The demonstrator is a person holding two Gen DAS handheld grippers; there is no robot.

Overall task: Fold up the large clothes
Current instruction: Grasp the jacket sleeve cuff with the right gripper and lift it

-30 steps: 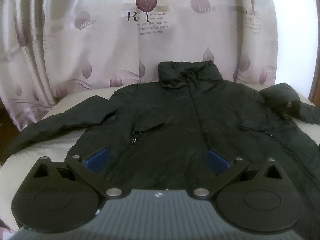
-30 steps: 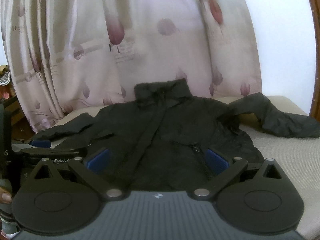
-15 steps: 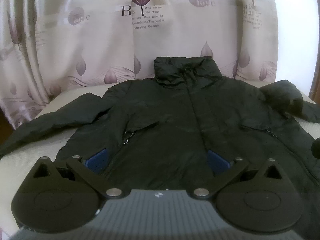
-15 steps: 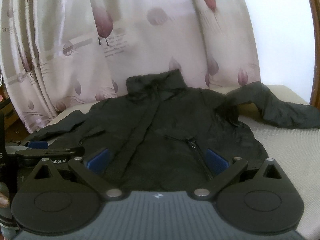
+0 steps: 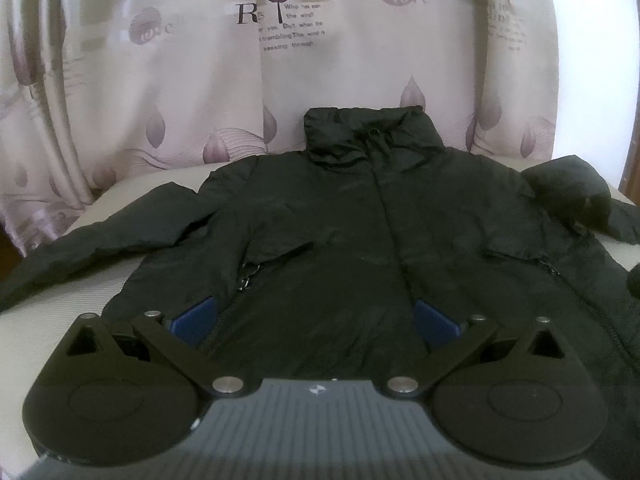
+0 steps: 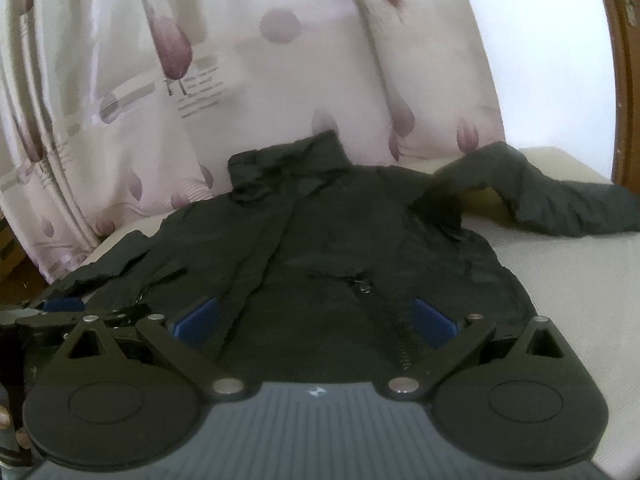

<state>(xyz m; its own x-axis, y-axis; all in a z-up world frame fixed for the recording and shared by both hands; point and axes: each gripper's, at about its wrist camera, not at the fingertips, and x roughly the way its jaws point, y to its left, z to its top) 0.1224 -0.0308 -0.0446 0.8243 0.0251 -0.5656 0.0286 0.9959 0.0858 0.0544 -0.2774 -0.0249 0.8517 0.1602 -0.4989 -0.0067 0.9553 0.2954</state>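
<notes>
jacket (image 5: 360,248) lies flat, front up, collar at 12 o'clock, sleeves out at 9 and 3, probably for folding. left gripper (image 5: 314,322) and right gripper (image 6: 316,318) gape wide above the hem, holding nothing.

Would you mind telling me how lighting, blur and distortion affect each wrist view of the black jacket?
Left wrist view: fisheye bends the curtain edges; the black jacket is underexposed, its folds hard to read; curtain print is legible, the right wall blown out. Right wrist view: the curtain is soft and blurred, its text unreadable; the white wall glares; the jacket's right sleeve shows more texture.
</notes>
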